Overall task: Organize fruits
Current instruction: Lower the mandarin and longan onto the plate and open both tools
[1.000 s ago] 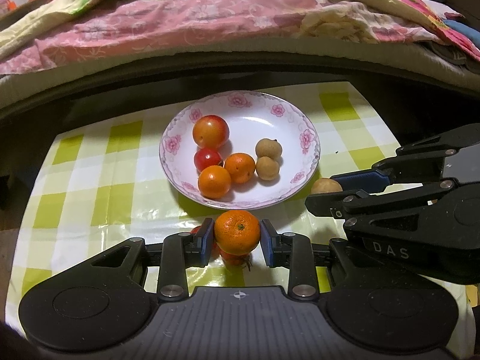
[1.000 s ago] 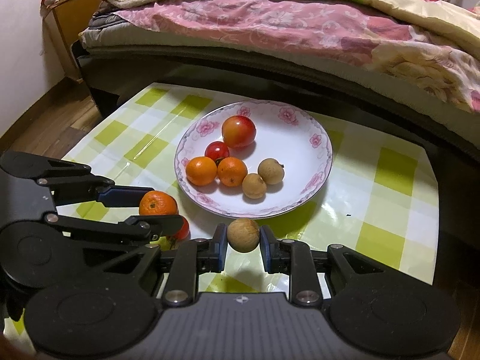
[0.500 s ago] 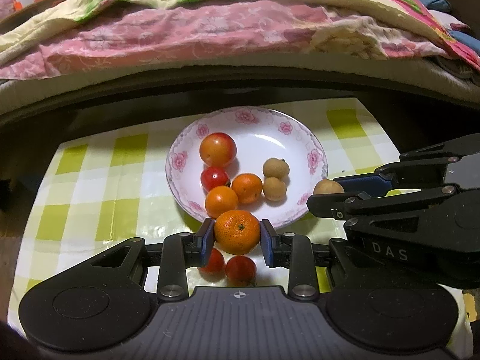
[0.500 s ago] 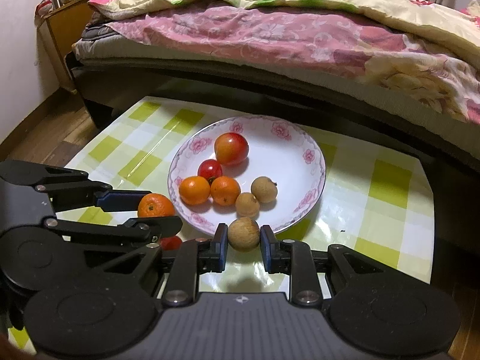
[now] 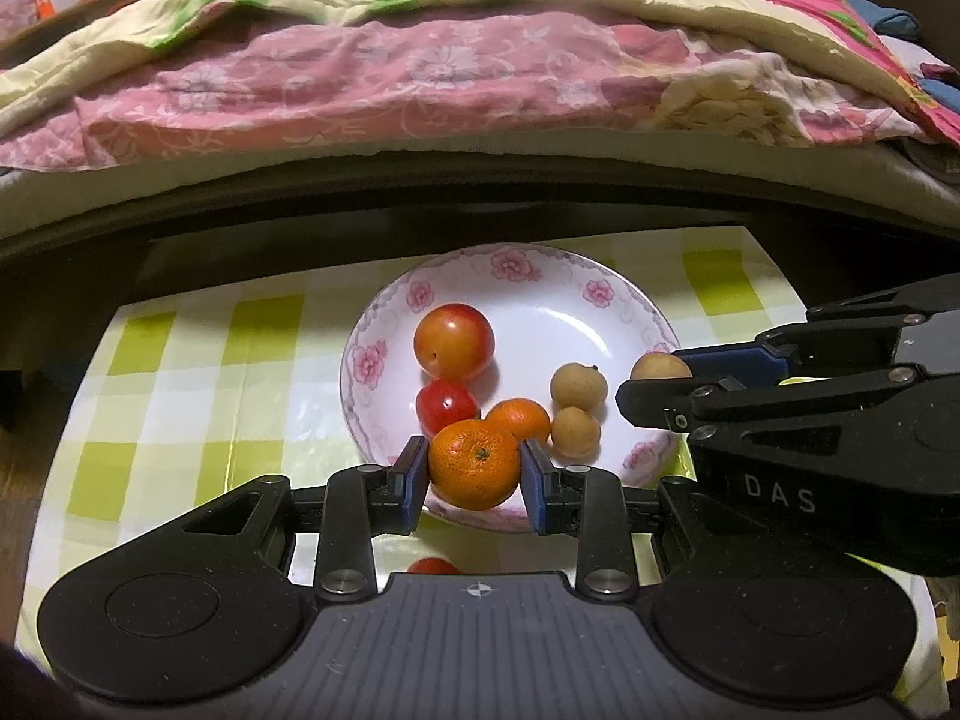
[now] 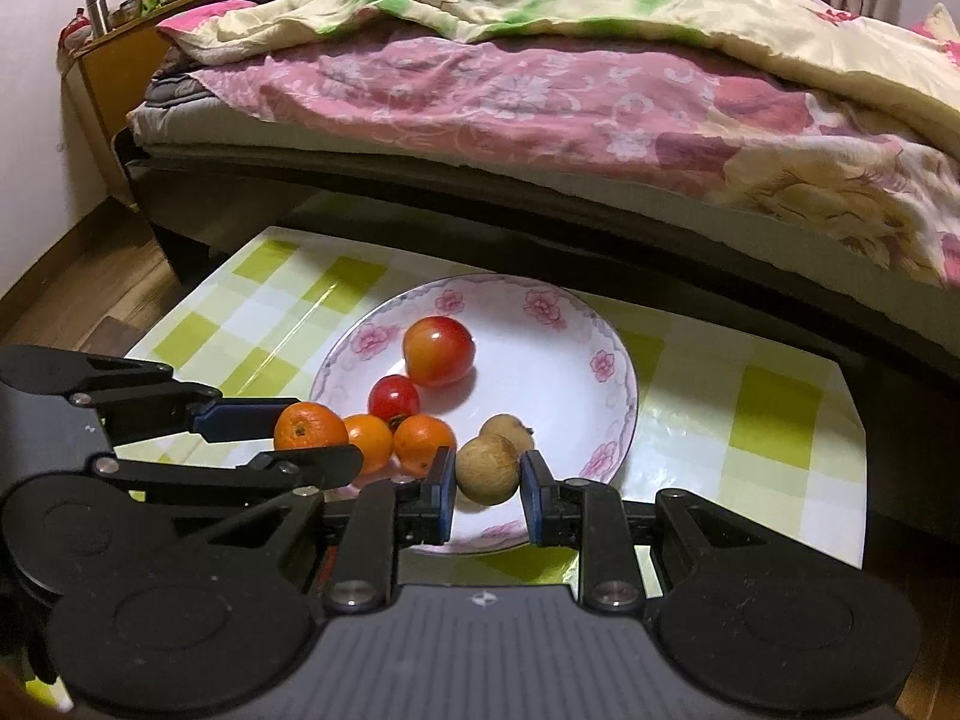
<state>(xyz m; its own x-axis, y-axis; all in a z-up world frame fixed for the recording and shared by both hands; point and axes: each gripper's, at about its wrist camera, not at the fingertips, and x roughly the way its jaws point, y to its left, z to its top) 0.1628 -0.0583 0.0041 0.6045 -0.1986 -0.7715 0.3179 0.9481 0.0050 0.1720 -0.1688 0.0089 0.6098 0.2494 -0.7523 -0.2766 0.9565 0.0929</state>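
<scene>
While both loads hang over the plate's (image 5: 618,300) near rim, ready to drop in | left gripper (image 5: 474,468) fingers clamped on mandarin (image 5: 474,462) | right gripper (image 6: 487,474) fingers pinching longan (image 6: 487,468) | cherry tomato (image 5: 432,566) left on worktop (image 5: 180,396)

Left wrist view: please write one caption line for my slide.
Left tongs hold a mandarin above the floral plate of fruit; right tongs bring a longan.
</scene>
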